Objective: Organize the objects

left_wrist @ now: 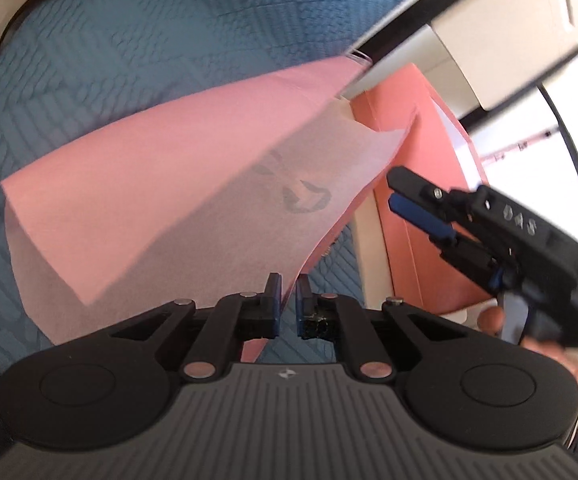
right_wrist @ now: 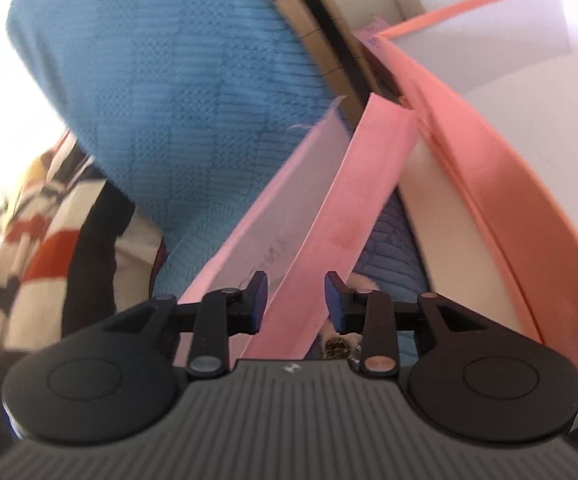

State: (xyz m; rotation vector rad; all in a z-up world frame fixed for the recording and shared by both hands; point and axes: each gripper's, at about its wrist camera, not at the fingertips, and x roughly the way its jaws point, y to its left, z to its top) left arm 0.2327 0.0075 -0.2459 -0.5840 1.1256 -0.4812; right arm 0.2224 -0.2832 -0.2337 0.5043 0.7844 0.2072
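A blue quilted bedspread (left_wrist: 137, 40) lies beneath everything; a pink paper bag (left_wrist: 137, 200) is pinched at its edge by the left gripper (left_wrist: 288, 306), jaws clenched; the right gripper (right_wrist: 296, 300) is released, the bag's pink side between its jaws but ungripped; the bag seems bound for the pink box (right_wrist: 501, 184) beside it, so a lift toward that opening is called for.

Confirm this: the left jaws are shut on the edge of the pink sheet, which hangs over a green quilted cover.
Wrong in one respect: the quilted cover is blue, not green, as the left wrist view shows. The rest stands: the left gripper has its jaws shut on the edge of the pink sheet.
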